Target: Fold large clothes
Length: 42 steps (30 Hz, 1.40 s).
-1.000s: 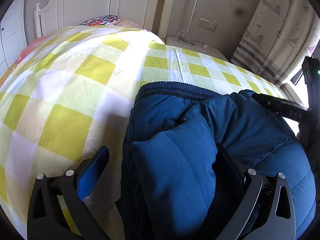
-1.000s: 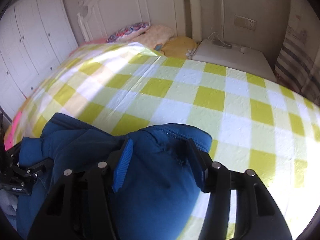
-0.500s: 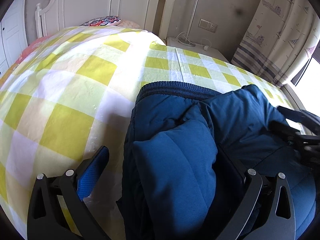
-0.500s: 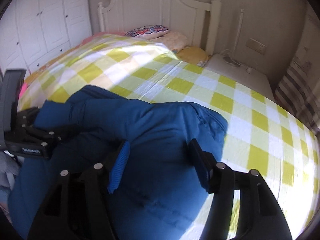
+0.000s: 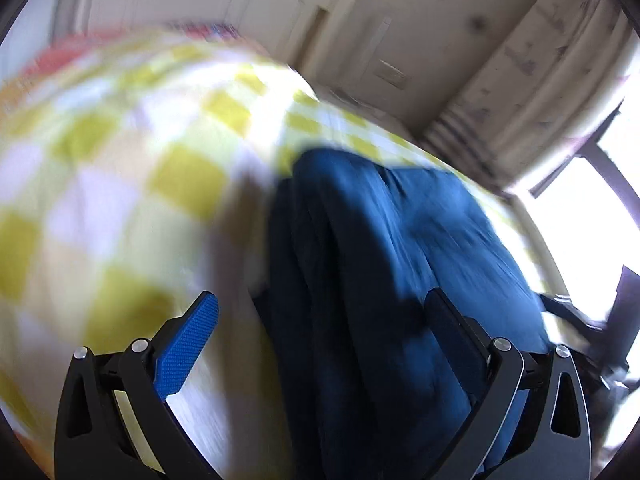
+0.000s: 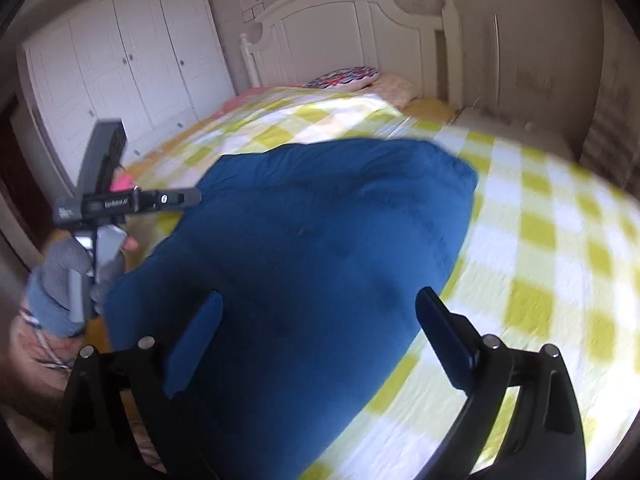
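A dark blue padded jacket (image 5: 400, 232) (image 6: 328, 216) lies folded in a thick bundle on the bed's yellow-and-white check cover (image 5: 120, 168) (image 6: 540, 208). My left gripper (image 5: 320, 300) is open. Its blue left pad (image 5: 188, 344) is over the cover, its right finger over the jacket's edge. This view is blurred. My right gripper (image 6: 320, 296) hovers over the near end of the jacket with its jaws opening wide. The jacket shows between the pads, which do not press on it. In the right wrist view the left gripper (image 6: 188, 197) sits at the jacket's left side, held by a gloved hand (image 6: 68, 276).
A white headboard (image 6: 340, 28) and a patterned pillow (image 6: 344, 78) are at the far end. White wardrobe doors (image 6: 120, 60) line the left wall. A nightstand (image 6: 512, 132), a curtain (image 5: 520, 80) and a bright window (image 5: 592, 208) stand on the right.
Both grippers have pulled back from the jacket. The right jaws spread wide and let go of the fold they held. The left wrist view has swung and tilted.
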Tool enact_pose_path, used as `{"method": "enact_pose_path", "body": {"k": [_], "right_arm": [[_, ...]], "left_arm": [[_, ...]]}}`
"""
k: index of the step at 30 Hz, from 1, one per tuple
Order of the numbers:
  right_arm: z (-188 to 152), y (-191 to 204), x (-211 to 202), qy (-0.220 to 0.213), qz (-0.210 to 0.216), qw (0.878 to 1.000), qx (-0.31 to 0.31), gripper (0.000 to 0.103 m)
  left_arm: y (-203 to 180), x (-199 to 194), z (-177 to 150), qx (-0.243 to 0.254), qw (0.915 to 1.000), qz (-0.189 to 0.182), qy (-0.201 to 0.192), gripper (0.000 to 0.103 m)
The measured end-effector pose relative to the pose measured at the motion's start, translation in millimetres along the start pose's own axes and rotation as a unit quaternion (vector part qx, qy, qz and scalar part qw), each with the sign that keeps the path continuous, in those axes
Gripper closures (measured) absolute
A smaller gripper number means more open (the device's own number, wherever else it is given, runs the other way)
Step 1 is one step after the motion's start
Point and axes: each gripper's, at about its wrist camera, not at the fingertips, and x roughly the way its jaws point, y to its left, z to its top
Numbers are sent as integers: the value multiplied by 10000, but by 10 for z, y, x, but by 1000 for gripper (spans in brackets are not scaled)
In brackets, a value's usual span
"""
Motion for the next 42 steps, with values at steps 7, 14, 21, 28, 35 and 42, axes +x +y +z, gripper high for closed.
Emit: {"method": "enact_pose_path", "body": {"k": [7, 14, 21, 28, 35, 42], "right_arm": [[-365, -228, 17, 171, 955, 9883, 1173, 2], [-400, -282, 90, 349, 1212, 9823, 1388, 2], [-406, -411, 195, 372, 1434, 9785, 1433, 2], [-544, -195, -2, -339, 910, 9928, 709, 34], [-334, -212, -404, -1148, -67, 9933, -69, 47], [389, -1012, -827, -1764, -1023, 9789, -122, 48]], "left_arm": [[271, 74, -472, -805, 9889, -1141, 498, 4], [164, 135, -551, -1042, 9788, -1518, 893, 4], [46, 393, -384, -943, 9692, -1935, 1200, 7], [-84, 131, -702, -703, 9788, -1925, 31, 39], [-739, 83, -385, -101, 9777, -1948, -782, 43], [-1552, 775, 717, 336, 9674, -2344, -896, 43]]}}
